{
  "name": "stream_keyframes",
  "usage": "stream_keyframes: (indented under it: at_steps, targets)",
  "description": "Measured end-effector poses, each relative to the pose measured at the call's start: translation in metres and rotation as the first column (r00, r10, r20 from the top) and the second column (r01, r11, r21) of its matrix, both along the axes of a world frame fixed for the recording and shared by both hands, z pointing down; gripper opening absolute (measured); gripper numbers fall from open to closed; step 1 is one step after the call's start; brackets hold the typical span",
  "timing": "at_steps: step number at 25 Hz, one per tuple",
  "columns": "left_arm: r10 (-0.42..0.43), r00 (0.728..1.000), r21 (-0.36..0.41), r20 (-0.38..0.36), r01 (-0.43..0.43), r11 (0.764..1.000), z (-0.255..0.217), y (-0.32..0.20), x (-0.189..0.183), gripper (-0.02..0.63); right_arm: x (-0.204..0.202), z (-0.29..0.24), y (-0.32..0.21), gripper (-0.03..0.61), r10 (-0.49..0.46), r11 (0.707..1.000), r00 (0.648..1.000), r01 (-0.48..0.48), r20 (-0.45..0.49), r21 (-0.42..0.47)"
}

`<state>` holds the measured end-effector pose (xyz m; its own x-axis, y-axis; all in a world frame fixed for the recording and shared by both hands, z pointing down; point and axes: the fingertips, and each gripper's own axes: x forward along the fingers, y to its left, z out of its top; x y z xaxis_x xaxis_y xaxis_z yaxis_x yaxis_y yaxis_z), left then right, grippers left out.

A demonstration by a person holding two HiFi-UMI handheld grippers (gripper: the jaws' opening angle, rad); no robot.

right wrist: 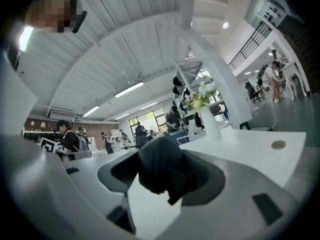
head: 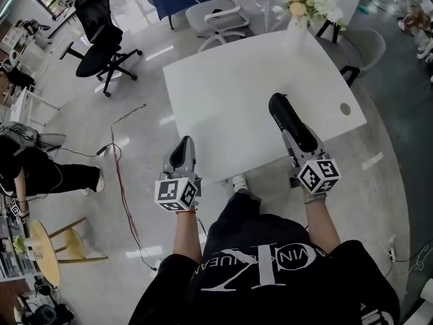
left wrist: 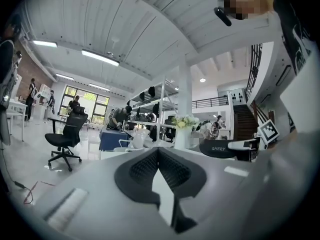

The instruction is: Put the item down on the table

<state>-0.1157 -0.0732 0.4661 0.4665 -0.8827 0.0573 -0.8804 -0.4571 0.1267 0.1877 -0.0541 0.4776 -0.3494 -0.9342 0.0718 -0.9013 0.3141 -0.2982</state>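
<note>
I think the job is not done yet. My right gripper (head: 295, 139) has its jaws shut tight on the item (head: 287, 116), a long black thing with a round end. The item sticks out past the jaws, away from me, over the white table (head: 230, 80). It is above the near right part of the table, not far from the edge. From the head view I cannot tell if it touches the top or hangs just above it. In the right gripper view the item fills the space between the two jaws, and the dark pads press on it from both sides. In the left gripper view I see the item from the side, off to the right, with white letters on it. It looks low and close to the table top there. My left gripper (head: 183, 149) has its jaws closed too, but nothing is in them, and the two pads just meet. It is by the near left corner of the table, well apart from the item. The item is over the table, so the carry part looks done. What is left, I guess, is to bring it down till it rests, open the right jaws and pull back. I should go slow so it does not tip.
</note>
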Motion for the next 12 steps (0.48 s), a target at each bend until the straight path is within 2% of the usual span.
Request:
stream_keyframes:
  at_steps: [6, 12]
  targets:
    - [0.006, 1.000, -0.011, 0.002, -0.006, 1.000, 0.000, -0.055, 0.006, 0.012, -0.001, -0.008, -0.057, 0.253, -0.018, 1.000, 1.000, 0.018, -0.002, 0.001]
    - [0.029, 1.000, -0.038, 0.010, -0.028, 0.999, 0.004, -0.099, 0.011, 0.012, -0.016, 0.008, -0.093, 0.253, -0.049, 0.997, 0.999, 0.049, 0.003, -0.055]
